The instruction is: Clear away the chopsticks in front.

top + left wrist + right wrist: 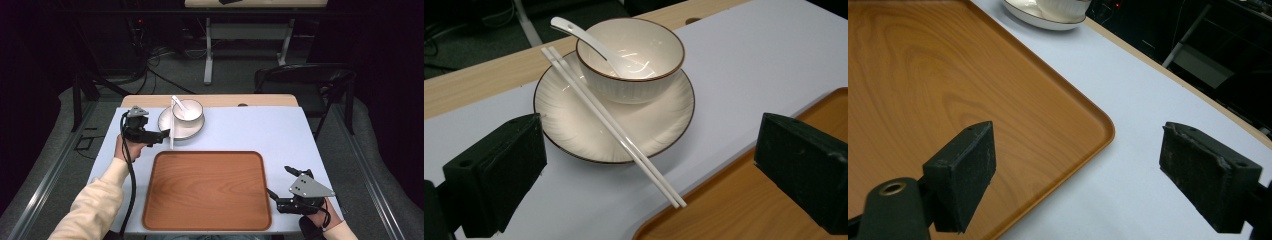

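- At the far left of the worktop (280, 135), which was covered in a pale blue sheet, a round white plate with a thin brown rim (165, 125) lay flat, just beyond the far left corner of the tray.
- A white ribbed bowl with a brown rim (630, 57) stood upright on that plate; a white ceramic spoon (589, 42) rested inside it, handle leaning out over the bowl's edge.
- A pair of long white chopsticks (611, 122) lay side by side across the plate beside the bowl, their near ends overhanging the plate and resting on the blue sheet close to the tray's edge.
- The left gripper (159, 136) sat just beside the plate, facing it, with its black fingers (499, 170) spread wide apart and nothing between them; in the left gripper view the chopstick tips lay between the fingers but clear of both.
- A rectangular brown wooden tray with rounded corners (207, 187) occupied the near centre of the worktop, bare.
- The right gripper (281, 186) was at the tray's near right corner; its fingers (960, 175) stood well apart, one above the tray, the other above the blue sheet, holding nothing.
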Available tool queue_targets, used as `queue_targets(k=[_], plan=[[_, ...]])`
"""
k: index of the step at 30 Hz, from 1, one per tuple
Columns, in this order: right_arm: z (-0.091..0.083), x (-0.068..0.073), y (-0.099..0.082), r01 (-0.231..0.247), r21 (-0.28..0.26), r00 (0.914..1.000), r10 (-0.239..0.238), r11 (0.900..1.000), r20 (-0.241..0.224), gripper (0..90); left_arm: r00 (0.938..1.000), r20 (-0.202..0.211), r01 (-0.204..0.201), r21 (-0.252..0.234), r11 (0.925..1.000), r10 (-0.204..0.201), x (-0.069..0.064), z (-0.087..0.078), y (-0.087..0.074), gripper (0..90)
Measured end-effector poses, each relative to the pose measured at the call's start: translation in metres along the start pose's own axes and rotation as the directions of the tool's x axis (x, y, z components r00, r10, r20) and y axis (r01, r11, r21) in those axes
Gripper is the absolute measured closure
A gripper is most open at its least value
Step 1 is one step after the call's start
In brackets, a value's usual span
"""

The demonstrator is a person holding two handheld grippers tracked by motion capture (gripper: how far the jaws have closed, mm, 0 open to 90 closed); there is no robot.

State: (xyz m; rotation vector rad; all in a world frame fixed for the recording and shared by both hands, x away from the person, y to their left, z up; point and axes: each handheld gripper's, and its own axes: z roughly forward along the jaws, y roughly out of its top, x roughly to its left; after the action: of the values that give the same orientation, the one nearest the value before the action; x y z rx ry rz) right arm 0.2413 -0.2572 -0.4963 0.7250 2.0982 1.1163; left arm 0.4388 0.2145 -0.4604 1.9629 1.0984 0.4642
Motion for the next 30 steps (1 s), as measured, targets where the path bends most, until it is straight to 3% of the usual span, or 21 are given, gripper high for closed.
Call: queue_targets(k=[2, 10, 13, 16, 20, 21, 22, 23, 24, 27, 28, 30], plan=[[0.000, 0.000, 0.000, 0.007, 0.004, 1.0000, -0.007, 1.0000, -0.001, 14.2, 0.9995, -0.019, 0.027, 0.019, 0.9995, -0.026, 0.007, 0.010, 0.005, 0.0], [0.000, 0.000, 0.000, 0.008, 0.005, 1.0000, -0.008, 1.0000, -0.001, 14.2, 0.9963, -0.058, 0.069, 0.087, 0.9938, -0.064, 0.021, 0.035, 0.018, 0.3], [0.000, 0.000, 0.000, 0.007, 0.005, 1.0000, -0.007, 1.0000, -0.002, 14.2, 0.9915, -0.096, 0.100, 0.132, 0.9863, -0.087, 0.027, 0.051, 0.021, 1.3], [0.000, 0.000, 0.000, 0.007, 0.005, 1.0000, -0.007, 1.0000, -0.003, 14.2, 0.9891, -0.109, 0.116, 0.160, 0.9804, -0.099, 0.031, 0.060, 0.023, 3.0], [0.000, 0.000, 0.000, 0.006, 0.002, 1.0000, -0.006, 1.0000, -0.002, 14.2, 0.9834, -0.135, 0.144, 0.175, 0.9739, -0.121, 0.038, 0.073, 0.024, 12.9], [0.000, 0.000, 0.000, 0.007, 0.002, 1.0000, -0.007, 1.0000, -0.002, 14.2, 0.9766, -0.167, 0.168, 0.197, 0.9658, -0.136, 0.041, 0.081, 0.024, 16.0], [0.000, 0.000, 0.000, 0.007, 0.002, 1.0000, -0.007, 1.0000, -0.002, 14.2, 0.9766, -0.167, 0.168, 0.197, 0.9658, -0.136, 0.041, 0.081, 0.024, 16.4], [0.000, 0.000, 0.000, 0.005, 0.002, 1.0000, -0.005, 1.0000, -0.002, 14.2, 0.9741, -0.168, 0.184, 0.205, 0.9611, -0.151, 0.044, 0.085, 0.024, 16.4], [0.000, 0.000, 0.000, 0.004, 0.001, 1.0000, -0.004, 1.0000, -0.001, 14.2, 0.9721, -0.174, 0.193, 0.212, 0.9580, -0.157, 0.045, 0.089, 0.024, 21.7], [0.000, 0.000, 0.000, 0.005, -0.001, 1.0000, -0.005, 1.0000, -0.002, 14.2, 0.9706, -0.190, 0.190, 0.231, 0.9544, -0.147, 0.047, 0.097, 0.023, 25.0], [0.000, 0.000, 0.000, 0.004, -0.001, 1.0000, -0.004, 1.0000, -0.002, 14.2, 0.9687, -0.181, 0.209, 0.228, 0.9508, -0.170, 0.049, 0.101, 0.023, 28.3], [0.000, 0.000, 0.000, 0.003, -0.001, 1.0000, -0.003, 1.0000, -0.002, 14.1, 0.9684, -0.176, 0.215, 0.228, 0.9498, -0.177, 0.050, 0.103, 0.023, 32.5]])
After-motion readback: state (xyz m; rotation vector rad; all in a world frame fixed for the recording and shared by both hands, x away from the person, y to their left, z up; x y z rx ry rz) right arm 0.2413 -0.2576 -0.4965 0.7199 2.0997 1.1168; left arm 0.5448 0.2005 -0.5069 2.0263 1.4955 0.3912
